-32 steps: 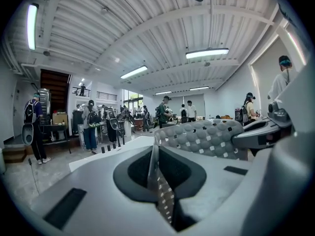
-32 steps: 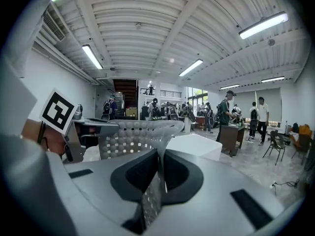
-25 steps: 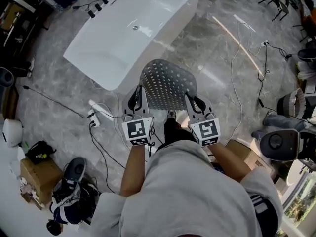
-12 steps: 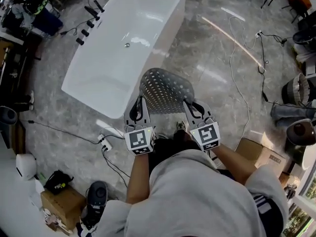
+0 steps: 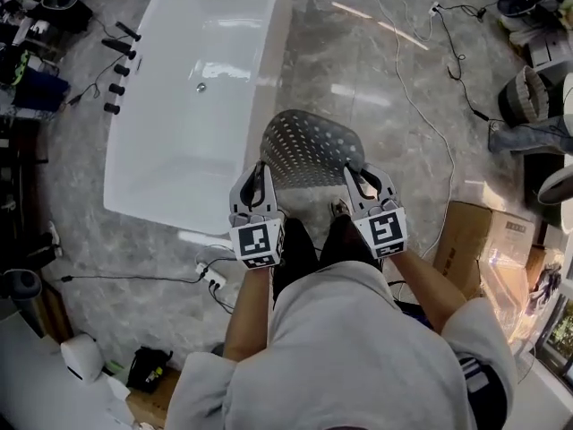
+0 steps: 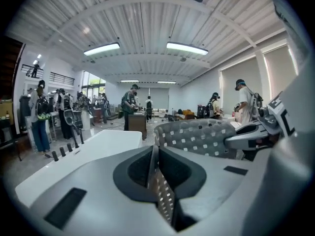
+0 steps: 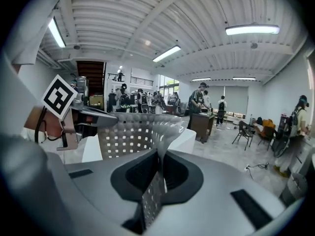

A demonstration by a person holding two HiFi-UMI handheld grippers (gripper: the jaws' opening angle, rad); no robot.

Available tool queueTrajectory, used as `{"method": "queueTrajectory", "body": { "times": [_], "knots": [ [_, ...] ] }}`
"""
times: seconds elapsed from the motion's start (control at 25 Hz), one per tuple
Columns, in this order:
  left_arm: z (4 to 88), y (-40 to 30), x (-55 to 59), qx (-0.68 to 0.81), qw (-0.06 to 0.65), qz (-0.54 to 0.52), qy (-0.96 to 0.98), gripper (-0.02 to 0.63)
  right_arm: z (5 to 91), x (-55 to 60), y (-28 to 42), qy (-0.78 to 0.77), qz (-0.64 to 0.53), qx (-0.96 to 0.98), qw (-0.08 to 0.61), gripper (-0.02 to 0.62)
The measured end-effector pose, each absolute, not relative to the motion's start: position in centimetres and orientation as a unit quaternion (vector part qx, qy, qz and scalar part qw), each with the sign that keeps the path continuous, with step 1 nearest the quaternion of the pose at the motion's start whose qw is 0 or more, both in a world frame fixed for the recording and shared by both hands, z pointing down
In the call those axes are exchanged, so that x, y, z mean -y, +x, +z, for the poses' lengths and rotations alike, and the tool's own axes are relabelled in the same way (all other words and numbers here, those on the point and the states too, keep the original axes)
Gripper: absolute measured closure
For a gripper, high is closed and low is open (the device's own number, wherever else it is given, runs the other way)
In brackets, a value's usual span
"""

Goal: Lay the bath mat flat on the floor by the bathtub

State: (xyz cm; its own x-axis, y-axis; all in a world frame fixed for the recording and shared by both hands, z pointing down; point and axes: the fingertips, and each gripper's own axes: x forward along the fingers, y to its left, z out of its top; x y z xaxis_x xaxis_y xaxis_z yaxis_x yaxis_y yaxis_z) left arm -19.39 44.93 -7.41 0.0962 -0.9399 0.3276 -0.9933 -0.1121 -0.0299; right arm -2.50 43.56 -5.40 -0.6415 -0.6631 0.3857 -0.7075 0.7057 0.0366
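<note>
Two corners of the bath mat point(image 5: 309, 150) are pinched, one in your left gripper point(image 5: 259, 176), one in your right gripper point(image 5: 356, 179), both sets of jaws closed tight on its edge. It hangs at your 12 o'clock, with the bathtub point(image 5: 192, 133) at 10. It looks light, floppy and rubbery, so the corners are the right hold.

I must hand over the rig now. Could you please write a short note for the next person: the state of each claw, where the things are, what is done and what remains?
The left claw is shut on the near left corner of the bath mat.
The right claw is shut on its near right corner.
The bath mat is held up between them, bowed, beside the long side of the bathtub.
Done: mat gripped and held by the bathtub.
Left: lower it, lay it flat on the floor, open both claws.
</note>
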Motion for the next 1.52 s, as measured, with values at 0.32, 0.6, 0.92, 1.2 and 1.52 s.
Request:
{"method": "queueTrajectory", "body": {
  "times": [0.32,0.6,0.92,1.2,1.52],
  "knots": [
    [-4.8,-22.7,-43.0,0.602,0.12,0.146,0.776,0.58,-3.2,-44.7,-5.2,0.442,0.107,0.868,0.198,0.572],
    [-1.4,-22.1,-41.2,0.562,0.131,0.172,0.798,0.58,1.1,-45.3,-4.9,0.473,0.137,0.839,0.232,0.572],
    [2.0,-21.2,-36.9,0.546,0.143,0.189,0.804,0.58,4.5,-43.5,-4.0,0.5,0.164,0.819,0.23,0.572],
    [8.1,-18.3,-33.2,0.539,0.148,0.205,0.804,0.58,11.3,-41.1,-1.7,0.486,0.181,0.818,0.248,0.572],
    [18.4,-17.3,-30.1,0.558,0.189,0.237,0.772,0.58,22.4,-37.4,0.8,0.433,0.2,0.828,0.293,0.572]
  ]
}}
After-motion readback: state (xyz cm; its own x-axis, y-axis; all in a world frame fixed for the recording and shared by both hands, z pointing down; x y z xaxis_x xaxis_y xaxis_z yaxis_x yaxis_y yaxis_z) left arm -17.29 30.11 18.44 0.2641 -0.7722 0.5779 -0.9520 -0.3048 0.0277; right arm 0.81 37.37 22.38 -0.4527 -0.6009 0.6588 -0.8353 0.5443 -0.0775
